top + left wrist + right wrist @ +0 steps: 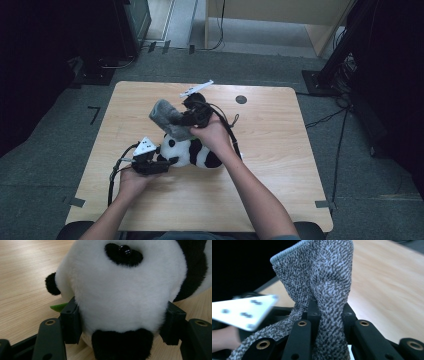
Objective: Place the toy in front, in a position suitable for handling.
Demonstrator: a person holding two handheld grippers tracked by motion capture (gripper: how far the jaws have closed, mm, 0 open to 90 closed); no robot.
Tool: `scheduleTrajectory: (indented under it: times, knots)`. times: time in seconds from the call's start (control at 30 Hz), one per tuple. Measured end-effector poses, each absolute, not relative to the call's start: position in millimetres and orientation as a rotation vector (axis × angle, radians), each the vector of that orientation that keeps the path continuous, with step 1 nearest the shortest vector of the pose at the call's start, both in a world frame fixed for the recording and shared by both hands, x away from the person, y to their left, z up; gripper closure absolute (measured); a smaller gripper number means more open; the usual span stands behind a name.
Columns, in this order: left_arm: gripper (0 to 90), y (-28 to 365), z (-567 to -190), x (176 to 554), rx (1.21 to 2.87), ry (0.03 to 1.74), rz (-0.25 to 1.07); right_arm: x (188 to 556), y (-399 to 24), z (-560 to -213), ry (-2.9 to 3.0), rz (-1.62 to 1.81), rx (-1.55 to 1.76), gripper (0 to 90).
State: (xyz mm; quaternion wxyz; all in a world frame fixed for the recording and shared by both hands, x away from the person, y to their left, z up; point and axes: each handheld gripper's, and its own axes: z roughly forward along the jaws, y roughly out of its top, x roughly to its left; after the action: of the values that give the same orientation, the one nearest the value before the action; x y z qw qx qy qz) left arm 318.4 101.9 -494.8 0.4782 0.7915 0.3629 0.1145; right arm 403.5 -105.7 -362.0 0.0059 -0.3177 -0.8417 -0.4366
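A black-and-white panda plush lies on the wooden table, just in front of the person. My left gripper comes at it from the left, and its pads press into the white fur on both sides of the panda's head, so it is shut on the plush. A small green tip pokes out beside the left jaw. Above the panda, my right gripper holds up a grey knitted cloth. The cloth is pinched between its shut jaws and rises from my right gripper.
A dark round hole sits in the tabletop at the back right. Cables run over the grey floor to the right. A wooden cabinet stands behind the table, and a dark stand at the right.
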Motion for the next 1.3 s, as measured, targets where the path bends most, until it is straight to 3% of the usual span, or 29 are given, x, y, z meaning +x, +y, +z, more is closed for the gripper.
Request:
scheduleTrajectory:
  times: [0.27,0.73,1.0,1.3]
  knots:
    - [40.0,103,-492,319,1.933,0.924,0.242,397,-87,-405,-2.687,-1.137,-1.007,76.6]
    - [42.5,101,-490,321,1.948,0.949,0.23,407,-112,-392,-2.81,-1.061,-1.111,76.2]
    - [42.5,101,-491,321,1.939,0.943,0.226,420,-162,-404,-2.708,-1.029,-1.282,76.6]
    - [42.3,102,-492,320,1.949,0.929,0.234,421,-184,-390,-2.697,-1.121,-1.347,77.4]
